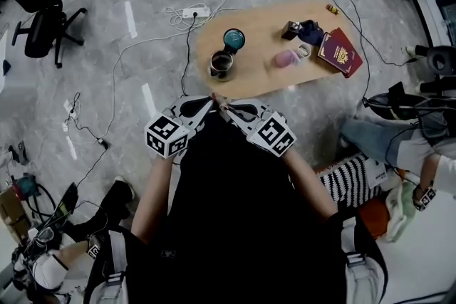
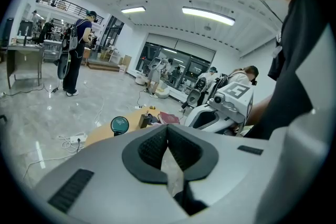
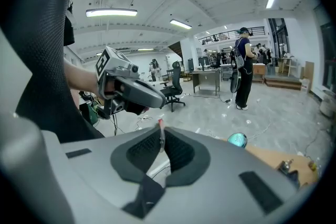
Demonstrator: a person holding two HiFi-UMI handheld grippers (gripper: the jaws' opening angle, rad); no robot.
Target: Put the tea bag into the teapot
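Observation:
Both grippers meet tip to tip in front of the person's chest, short of the table's near edge. My left gripper [image 1: 209, 105] [image 2: 167, 131] is shut on a pale tea bag packet [image 2: 172, 174] that sticks back from its pads. My right gripper [image 1: 224, 107] [image 3: 161, 132] is shut on a thin edge of the same packet [image 3: 160, 124], whose tip is red. The small dark teapot [image 1: 221, 65] stands on the oval wooden table [image 1: 263, 85], near its left end, with a teal round lid or cup [image 1: 234, 39] just behind it. The packet is barely visible in the head view.
Further right on the table lie a pink object [image 1: 286, 58], a dark pouch [image 1: 304, 30] and a red booklet [image 1: 340, 52]. A power strip [image 1: 195, 12] and cables run over the grey floor. An office chair [image 1: 43, 18] stands at far left; a seated person [image 1: 399, 146] is at right.

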